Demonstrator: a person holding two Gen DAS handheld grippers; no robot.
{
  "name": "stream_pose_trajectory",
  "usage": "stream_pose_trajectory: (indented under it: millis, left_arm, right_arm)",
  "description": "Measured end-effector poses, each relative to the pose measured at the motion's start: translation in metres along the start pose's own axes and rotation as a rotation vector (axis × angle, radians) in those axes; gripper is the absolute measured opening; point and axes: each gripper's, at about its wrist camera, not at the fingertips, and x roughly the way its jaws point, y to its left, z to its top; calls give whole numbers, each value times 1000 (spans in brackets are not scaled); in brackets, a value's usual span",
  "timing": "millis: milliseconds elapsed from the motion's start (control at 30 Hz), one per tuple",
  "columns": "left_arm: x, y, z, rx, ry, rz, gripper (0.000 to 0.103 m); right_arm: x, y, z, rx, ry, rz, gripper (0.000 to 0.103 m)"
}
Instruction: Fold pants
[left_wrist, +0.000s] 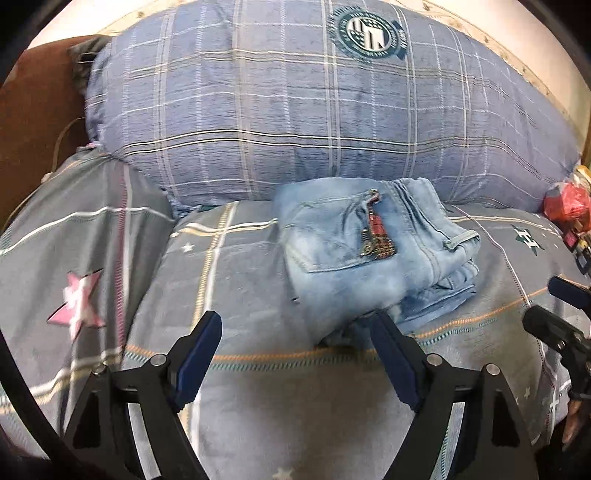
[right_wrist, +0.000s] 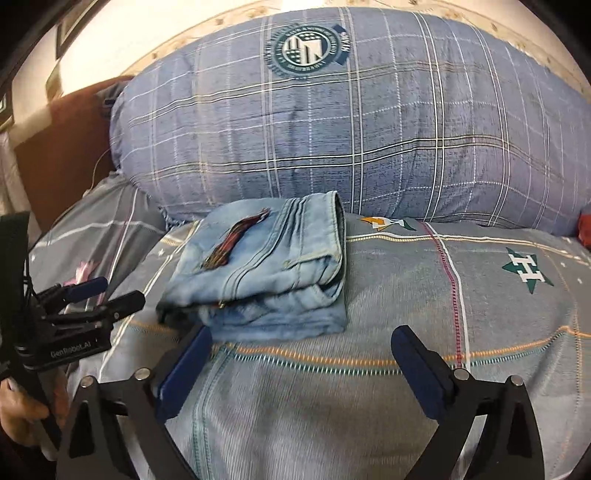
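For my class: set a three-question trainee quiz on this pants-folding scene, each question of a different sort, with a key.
1. True or false: the jeans lie folded in a compact stack on the bedspread.
2. The left hand-held gripper holds: A) jeans B) pillow C) nothing.
3. Fill in: behind the jeans rests a large blue plaid ___.

Key: 1 true; 2 C; 3 pillow. The right hand-held gripper is likewise open and empty.
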Motion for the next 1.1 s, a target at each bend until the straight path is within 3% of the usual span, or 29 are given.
stream_pose_trajectory:
  millis: [133, 233, 367, 733, 1100]
  left_arm:
    - [-18, 1, -5, 8, -23, 31, 83]
    - [-32, -4, -5, 46, -53, 98, 84]
    - [-51, -11, -7, 80, -80, 113, 84]
    - [-96, -28, -13, 103, -137, 66, 84]
    - [-110, -41, -22, 85, -120, 3, 84]
  right_arm:
    - [-15, 9, -8, -23, -11, 10, 103]
    - [-25, 13, -11, -16, -20, 20, 103]
    - [-38, 15, -14, -6, -34, 23, 103]
    - [-75, 10, -23, 20, -74, 16, 103]
    - [-103, 2, -26, 35, -112, 19, 103]
